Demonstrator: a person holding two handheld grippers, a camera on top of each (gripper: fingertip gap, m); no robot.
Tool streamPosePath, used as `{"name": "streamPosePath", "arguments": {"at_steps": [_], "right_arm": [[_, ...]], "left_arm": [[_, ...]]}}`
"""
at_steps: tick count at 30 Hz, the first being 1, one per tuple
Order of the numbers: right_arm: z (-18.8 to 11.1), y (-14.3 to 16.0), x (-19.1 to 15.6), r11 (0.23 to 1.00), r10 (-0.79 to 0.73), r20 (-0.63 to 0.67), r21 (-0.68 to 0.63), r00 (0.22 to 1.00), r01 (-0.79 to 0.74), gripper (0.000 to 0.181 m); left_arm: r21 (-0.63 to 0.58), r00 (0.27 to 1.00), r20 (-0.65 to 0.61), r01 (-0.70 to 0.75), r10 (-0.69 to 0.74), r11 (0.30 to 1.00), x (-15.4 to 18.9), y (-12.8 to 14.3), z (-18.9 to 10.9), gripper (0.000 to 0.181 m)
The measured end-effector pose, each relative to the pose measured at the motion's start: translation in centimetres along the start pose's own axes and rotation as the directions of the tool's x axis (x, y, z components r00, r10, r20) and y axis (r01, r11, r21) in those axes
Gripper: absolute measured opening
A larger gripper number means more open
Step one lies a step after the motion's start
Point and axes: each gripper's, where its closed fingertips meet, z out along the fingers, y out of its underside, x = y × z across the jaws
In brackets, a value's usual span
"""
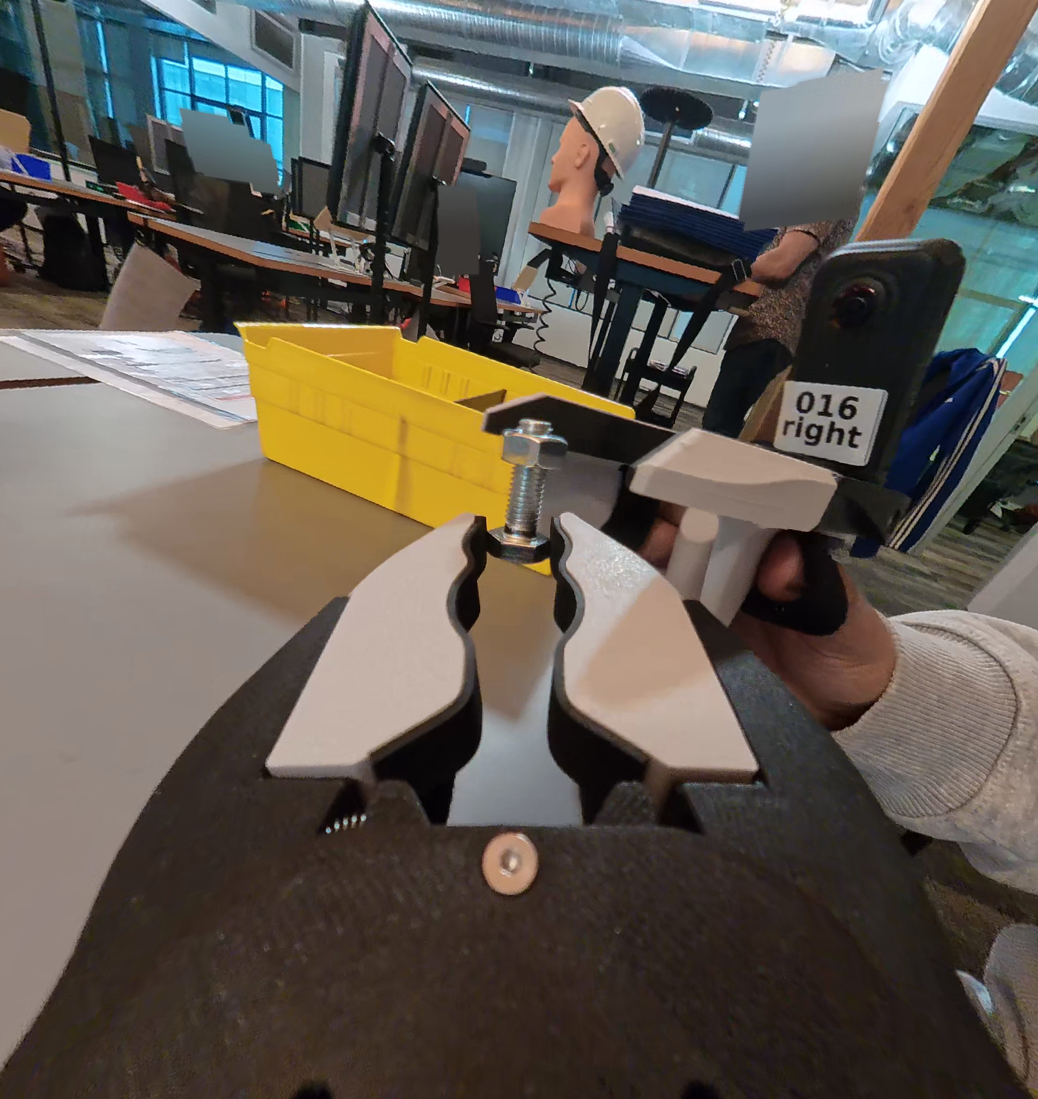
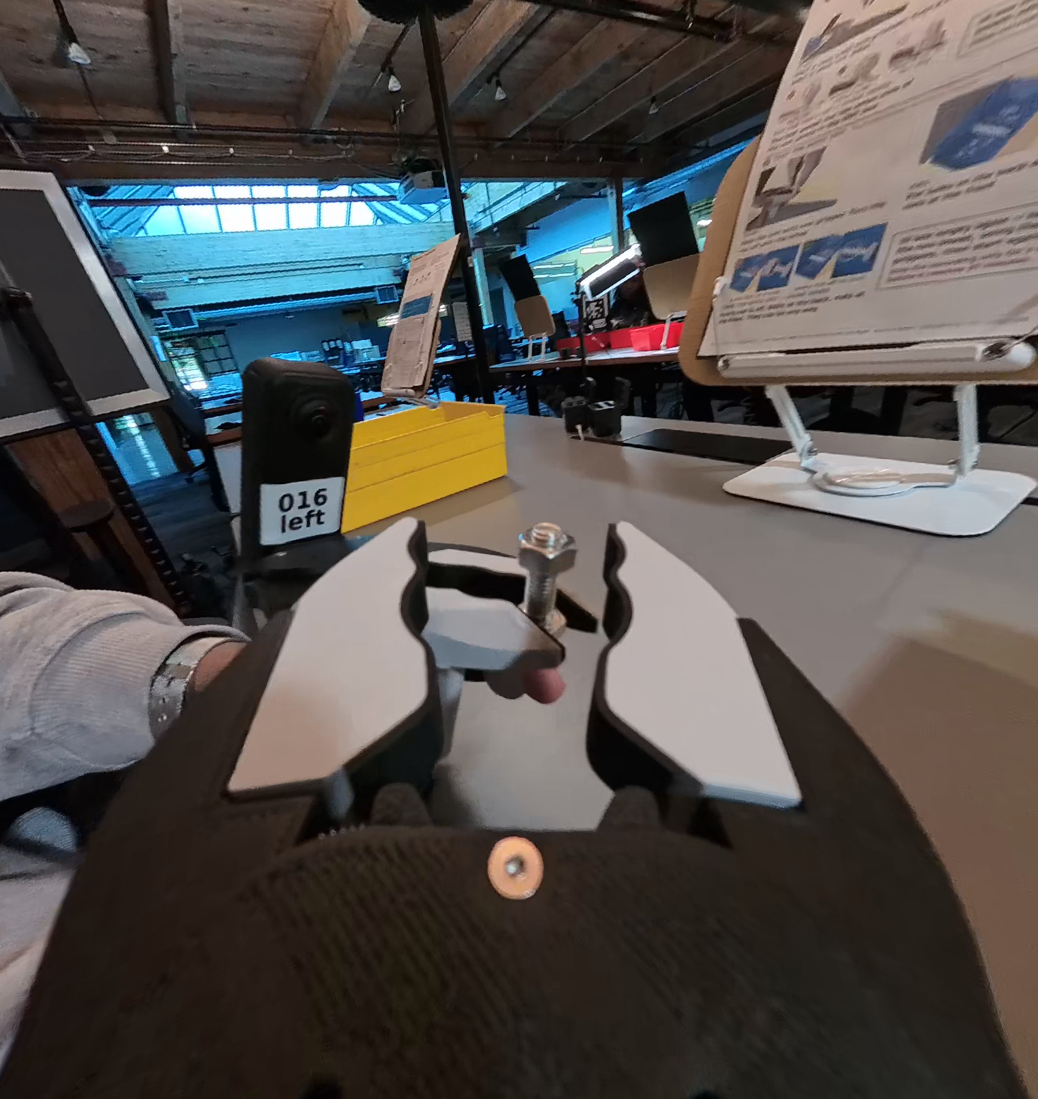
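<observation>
yellow bin (image 1: pixel 350 410) behind bolt (image 1: pixel 519 502), contents hidden; left gripper (image 1: pixel 516 529) grips bolt head.

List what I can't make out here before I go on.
- Yellow bin floor: both views, hidden by its own walls.
- Bolt head's gripped faces: left wrist view, covered by the left tool fingers.
- Whether the nut touches the right tool: left wrist view, its side-on finger hides the gap.
- Sheet on the stand: right wrist view, blurred and cut by the right edge.
</observation>
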Motion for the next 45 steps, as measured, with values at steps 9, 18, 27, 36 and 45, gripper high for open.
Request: {"name": "streamPosePath", "arguments": {"at_steps": [9,18,27,36,45], "right_arm": [[0.1,0.0,-0.6,1.0,-0.026,0.014,-0.006,1.0,0.026,0.051],[0.4,0.3,-1.2,1.0,-0.011,0.047,-0.015,0.999,0.012,0.055],[0.4,0.1,-1.4,1.0,0.01,0.065,-0.005,0.998,-0.01,0.06],[0.2,-0.2,-1.1,1.0,0.014,0.047,0.01,0.999,-0.015,0.058],[0.5,0.2,-1.7,1.0,-0.003,0.065,-0.012,0.998,0.004,0.062]], "left_arm": [[0.022,0.999,0.016,0.028,-0.028,0.999,-0.5,-0.3,-0.2,0.021],[-0.042,0.997,-0.045,-0.07,0.068,0.997,1.5,0.9,0.5,0.021],[-0.003,0.999,-0.039,-0.009,0.008,1.0,1.0,0.3,0.2,0.021],[0.048,0.999,0.01,0.037,-0.038,0.998,-0.5,-0.8,-0.4,0.021],[-0.013,0.999,-0.035,-0.035,0.034,0.999,1.0,0.4,0.2,0.021]]}}
